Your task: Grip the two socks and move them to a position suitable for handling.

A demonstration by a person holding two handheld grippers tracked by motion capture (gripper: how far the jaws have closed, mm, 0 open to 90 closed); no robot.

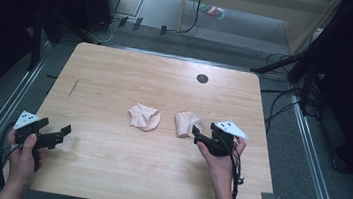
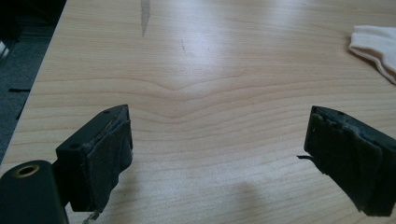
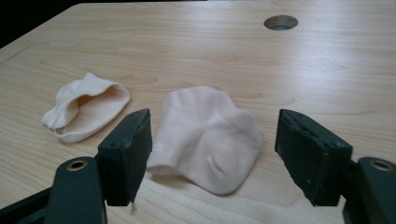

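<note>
Two pale pink socks lie on the wooden table (image 1: 117, 72). The left sock (image 1: 144, 116) (image 3: 86, 112) sits near the middle, and its edge shows at the far right of the left gripper view (image 2: 376, 46). The right sock (image 1: 186, 124) (image 3: 208, 135) lies just beyond my right gripper (image 1: 199, 135) (image 3: 212, 154), whose jaws stand open on either side of its near end without touching it. My left gripper (image 1: 60, 134) (image 2: 217, 154) is open over bare wood near the table's front left, far from both socks.
A round cable hole (image 1: 202, 78) (image 3: 280, 22) sits near the table's far edge. A dark streak (image 1: 73, 87) (image 2: 145, 16) marks the wood at the left. Cables and dark equipment stand on the floor around the table.
</note>
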